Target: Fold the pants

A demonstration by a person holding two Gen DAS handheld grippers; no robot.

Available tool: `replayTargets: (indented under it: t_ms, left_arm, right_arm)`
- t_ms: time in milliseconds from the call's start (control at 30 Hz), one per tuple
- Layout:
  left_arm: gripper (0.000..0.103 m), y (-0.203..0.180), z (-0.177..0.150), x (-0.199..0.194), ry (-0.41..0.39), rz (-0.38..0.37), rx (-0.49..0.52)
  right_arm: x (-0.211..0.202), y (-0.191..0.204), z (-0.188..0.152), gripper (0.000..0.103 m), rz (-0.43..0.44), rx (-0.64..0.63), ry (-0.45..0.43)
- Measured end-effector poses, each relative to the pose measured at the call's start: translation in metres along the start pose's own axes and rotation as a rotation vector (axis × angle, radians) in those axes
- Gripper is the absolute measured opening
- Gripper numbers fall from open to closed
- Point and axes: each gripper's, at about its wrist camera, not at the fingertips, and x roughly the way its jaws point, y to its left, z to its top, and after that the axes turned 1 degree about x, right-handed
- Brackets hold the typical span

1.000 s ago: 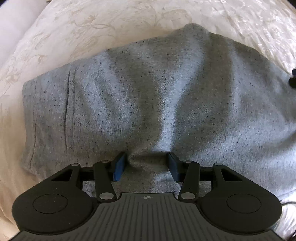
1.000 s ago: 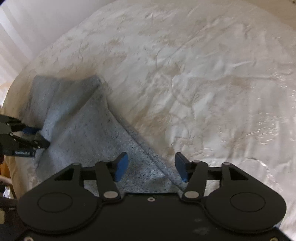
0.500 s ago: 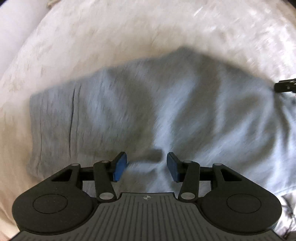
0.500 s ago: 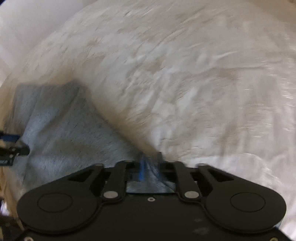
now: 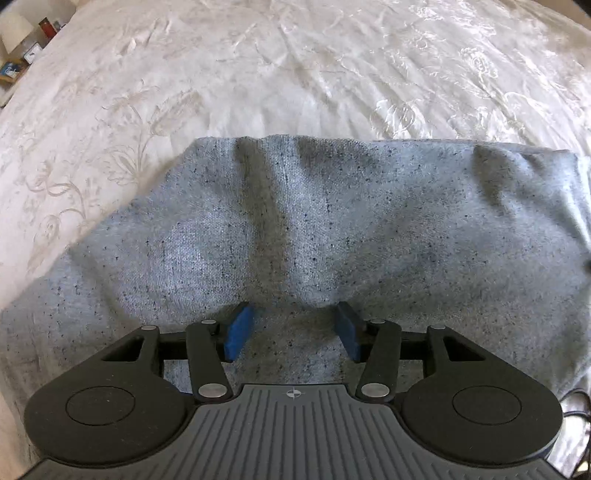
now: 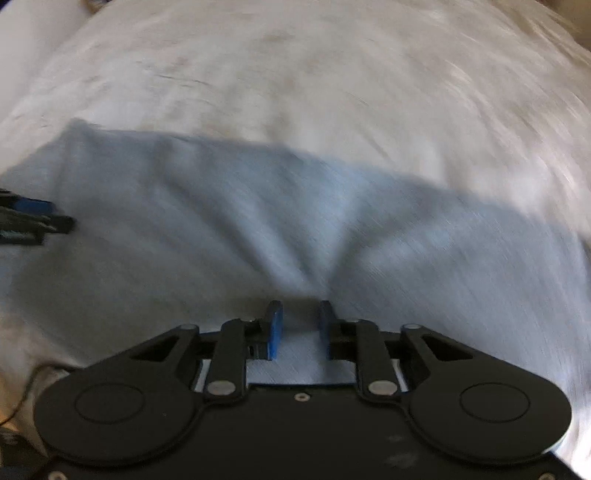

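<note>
1. Left wrist view: the left gripper [image 5: 293, 328] has its jaws spread wide over the grey pants [image 5: 332, 229], gripping nothing.
2. Right wrist view, blurred: the right gripper [image 6: 297, 325] has its jaws partly spread, with pants fabric between them; whether they pinch it is unclear.
3. The pants lie on a cream bedspread [image 5: 295, 74], which extends toward 12 o'clock.

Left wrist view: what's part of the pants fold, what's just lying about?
Job:
grey speckled knit pants
left tool, jaws open over the cloth
right tool

Lying about:
cream embroidered bedspread
red jar and white lampshade, top left
</note>
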Motion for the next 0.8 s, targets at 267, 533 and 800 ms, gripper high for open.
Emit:
replayTargets:
  t_ms: [267, 533, 800]
  left_arm:
    - [0.048, -0.033, 0.008, -0.035, -0.078, -0.021, 0.036]
    - [0.048, -0.092, 0.044, -0.034, -0.136, -0.09, 0.053]
    - [0.049, -0.109, 0.089, 0.011, -0.062, -0.044, -0.053]
  right_arm:
    - [-0.053, -0.036, -0.028, 0.031, -0.069, 0.174, -0.142]
    - [-0.078, -0.086, -0.027, 0.033, -0.095, 0.247, -0.192]
    - [-0.108, -0.151, -0.038, 0.042, -0.123, 0.281, -0.222]
